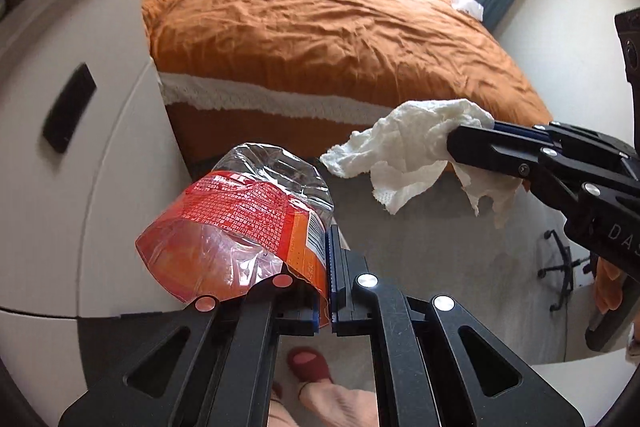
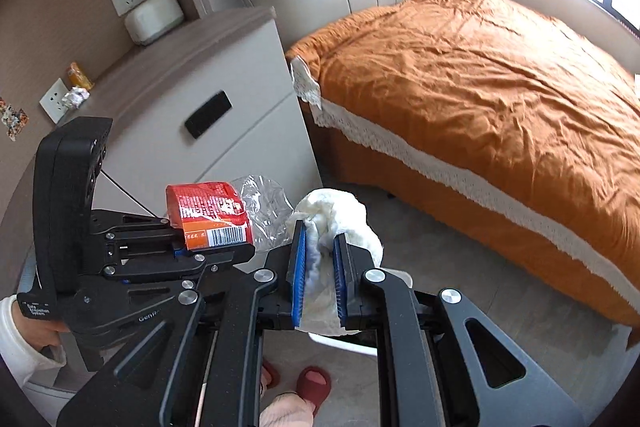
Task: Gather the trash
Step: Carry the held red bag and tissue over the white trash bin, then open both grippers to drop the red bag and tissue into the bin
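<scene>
Left gripper (image 1: 330, 291) pinches light crinkly wrapper (image 1: 236, 227) edge; right gripper (image 2: 320, 267) clamps soft tissue (image 2: 340, 215), 2 o'clock.

Red-orange printed wrapper (image 1: 240, 227), white crumpled tissue (image 1: 408, 151), burnt-orange bedspread (image 1: 340, 27) with white lace trim (image 2: 460, 171).

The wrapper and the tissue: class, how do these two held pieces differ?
The wrapper is glossy red and clear plastic with print; the tissue is plain white, soft paper. The wrapper sits in the left claw, the tissue in the right claw. Both are crumpled and held aloft.
</scene>
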`<state>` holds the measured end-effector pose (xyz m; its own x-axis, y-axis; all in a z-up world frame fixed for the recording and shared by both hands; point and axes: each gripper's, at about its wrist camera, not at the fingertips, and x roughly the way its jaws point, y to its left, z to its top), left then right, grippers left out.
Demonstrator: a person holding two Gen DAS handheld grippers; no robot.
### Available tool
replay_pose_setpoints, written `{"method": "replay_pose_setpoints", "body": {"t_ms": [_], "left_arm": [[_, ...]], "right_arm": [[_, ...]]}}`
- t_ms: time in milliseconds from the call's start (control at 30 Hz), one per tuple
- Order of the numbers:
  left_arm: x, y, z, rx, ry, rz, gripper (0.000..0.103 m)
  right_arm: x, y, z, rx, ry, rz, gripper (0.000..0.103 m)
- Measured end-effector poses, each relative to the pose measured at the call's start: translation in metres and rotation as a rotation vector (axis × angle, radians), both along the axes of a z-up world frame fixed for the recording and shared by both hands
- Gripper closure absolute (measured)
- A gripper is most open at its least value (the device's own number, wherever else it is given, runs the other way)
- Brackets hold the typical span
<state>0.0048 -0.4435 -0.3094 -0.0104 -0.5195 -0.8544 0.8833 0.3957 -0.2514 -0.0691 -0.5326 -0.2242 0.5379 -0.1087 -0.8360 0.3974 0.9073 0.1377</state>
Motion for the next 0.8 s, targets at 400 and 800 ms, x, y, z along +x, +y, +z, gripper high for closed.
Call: {"method": "replay_pose_setpoints", "body": {"t_ms": [400,800], "left_arm": [[-0.020,-0.037,-0.165,0.119,0.150,-0.049,0.100],[-0.023,-0.048,-0.310,0.201,0.305,-0.018,0.005]], "right_arm": [[-0.013,-0.017,-0.161,0.080,0.153,-0.052,0.089],[-0.025,-0.032,-0.310,0.175,0.267,-0.125,0.005]]}}
